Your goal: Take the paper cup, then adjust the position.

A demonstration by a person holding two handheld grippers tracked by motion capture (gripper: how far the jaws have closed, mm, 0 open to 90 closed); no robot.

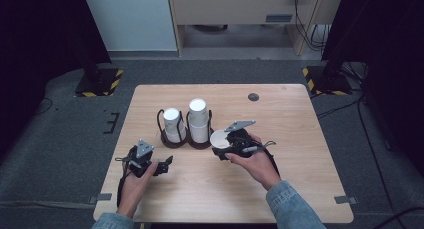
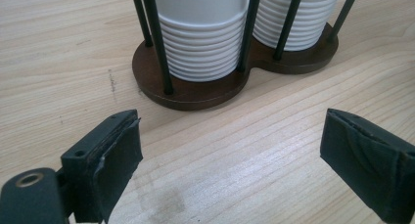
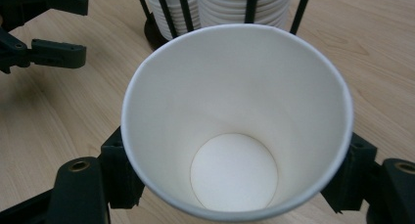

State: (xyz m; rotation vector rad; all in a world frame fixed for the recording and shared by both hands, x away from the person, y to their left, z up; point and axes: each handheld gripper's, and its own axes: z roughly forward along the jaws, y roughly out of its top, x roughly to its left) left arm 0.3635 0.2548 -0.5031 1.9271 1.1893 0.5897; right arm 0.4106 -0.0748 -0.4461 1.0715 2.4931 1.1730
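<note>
Right gripper (image 1: 226, 148), held in the person's right hand (image 1: 256, 161) near the middle of the wooden table (image 1: 295, 134), clamps a single white paper cup (image 3: 235, 121) between its two black jaws, one on each side of the cup's wall just below the rim; in the right gripper view the cup's open mouth faces the camera & its empty bottom is visible. Left gripper (image 1: 159, 167) sits at the near left of the table w/ jaws spread wide & nothing between them, aimed toward the cup holder (image 2: 195, 89). That holder, a dark double base w/ thin black upright rods, stands just left of the held cup, toward the far side; it carries two stacks of white cups (image 1: 186, 121), the right stack taller. Judgement: a paper cup is very light, thin-walled & easily crushed or ovalled, so grip should be gentle; the rolled rim is the stiffest part, so holding just under it, as now, seems best. Smooth paper may slip if the squeeze is too loose
</note>
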